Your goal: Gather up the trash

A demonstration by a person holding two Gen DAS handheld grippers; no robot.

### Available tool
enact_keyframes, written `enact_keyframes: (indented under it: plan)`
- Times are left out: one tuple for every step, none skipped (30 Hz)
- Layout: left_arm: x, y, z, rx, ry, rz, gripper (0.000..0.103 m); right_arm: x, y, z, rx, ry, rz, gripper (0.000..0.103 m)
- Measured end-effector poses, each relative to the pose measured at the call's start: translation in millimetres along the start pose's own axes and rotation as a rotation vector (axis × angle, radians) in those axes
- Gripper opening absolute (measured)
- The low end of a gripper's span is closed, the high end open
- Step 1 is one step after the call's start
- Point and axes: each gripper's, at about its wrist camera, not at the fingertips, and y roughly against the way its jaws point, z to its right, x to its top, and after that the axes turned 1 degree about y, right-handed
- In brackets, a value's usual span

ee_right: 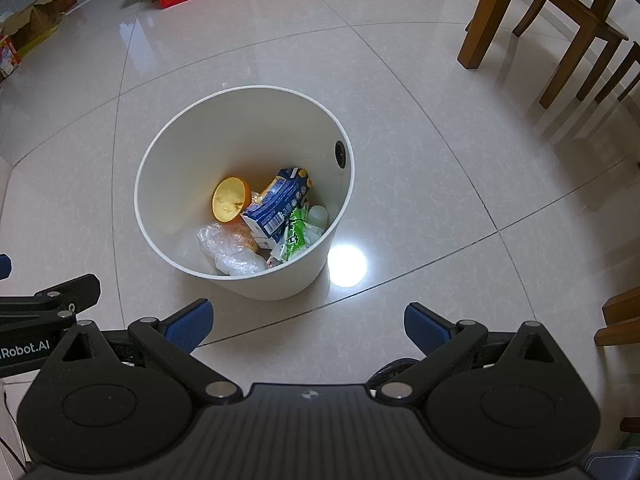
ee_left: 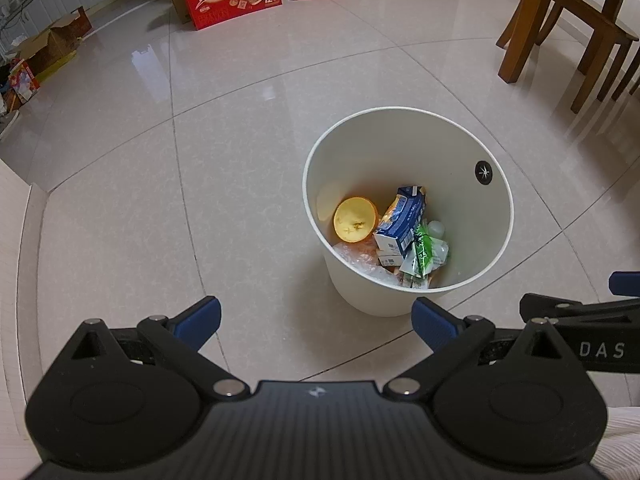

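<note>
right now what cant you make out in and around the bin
- Bottom of the white bin: both views; the blue carton, orange half, green wrapper and clear plastic cover it.
- Near inner wall of the bin: both views, hidden behind its own rim.
- Carton print: too small to read.
- Wooden chair: cut off by the top and right edges.
- Left tool and right tool: open, holding nothing.

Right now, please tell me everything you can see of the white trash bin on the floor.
The white trash bin is a round, smooth, plastic-looking tub without a lid, standing upright on the glossy tile floor. A small dark round spot marks its inner wall near the rim. Inside lie an orange half, a blue carton, a green wrapper and crumpled clear plastic. Neither gripper touches it.
</note>
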Motion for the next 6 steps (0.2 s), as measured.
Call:
enact_keyframes:
  plan:
    - [-0.1,-0.3,0.3,0.0,-0.001,0.0,0.101,-0.1,0.0,0.0,0.0,0.0,0.0,0.103]
    - [-0.2,0.0,0.2,0.0,-0.002,-0.001,0.101,0.0,0.0,0.0,-0.001,0.0,0.0,0.103]
    - [-0.4,0.2,0.3,0.002,-0.002,-0.002,0.101,0.8,-0.8,0.1,-0.002,0.0,0.0,0.103]
    - [-0.3,0.2,0.3,0.002,-0.002,-0.003,0.101,1.2,-0.8,0.2,-0.002,0.0,-0.001,0.103]
    - [-0.4,0.1,0.4,0.001,-0.002,-0.004,0.101,1.3,-0.8,0.2,-0.002,-0.001,-0.001,0.103]
    - [-0.5,-0.1,0.4,0.0,-0.001,-0.004,0.101,1.6,-0.6,0.3,-0.001,-0.002,0.0,0.103]
